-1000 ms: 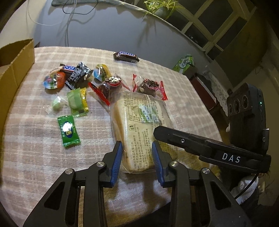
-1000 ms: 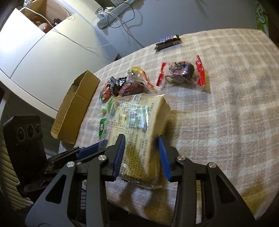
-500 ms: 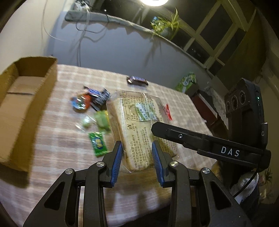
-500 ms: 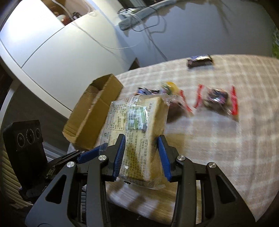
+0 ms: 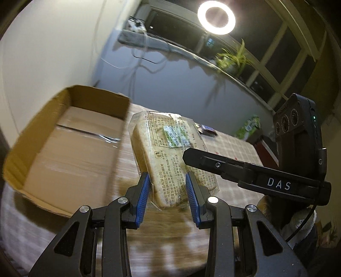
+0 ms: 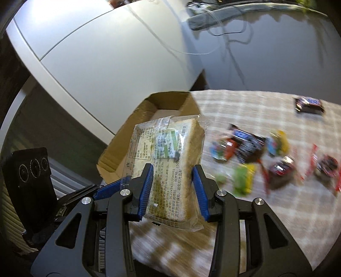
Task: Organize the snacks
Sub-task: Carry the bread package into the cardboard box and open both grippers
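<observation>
A clear-wrapped loaf of sliced bread (image 5: 168, 153) with a printed label is held in the air by both grippers. My left gripper (image 5: 167, 189) is shut on its near end. My right gripper (image 6: 172, 185) is shut on the same bread pack (image 6: 170, 157). The bread hangs beside the right edge of an open, empty cardboard box (image 5: 70, 136), which also shows behind the bread in the right wrist view (image 6: 149, 119). Several small wrapped candies (image 6: 251, 147) lie on the checked tablecloth to the right.
A dark chocolate bar (image 6: 309, 104) lies at the table's far side. A green packet (image 5: 249, 127) sits beyond the table edge. A grey wall with hanging cables (image 5: 138, 57), a potted plant (image 5: 232, 59) and a ring light (image 5: 216, 18) stand behind.
Both grippers have lifted the bread pack off the table and carried it left towards the cardboard box, which now fills much more of both views.
</observation>
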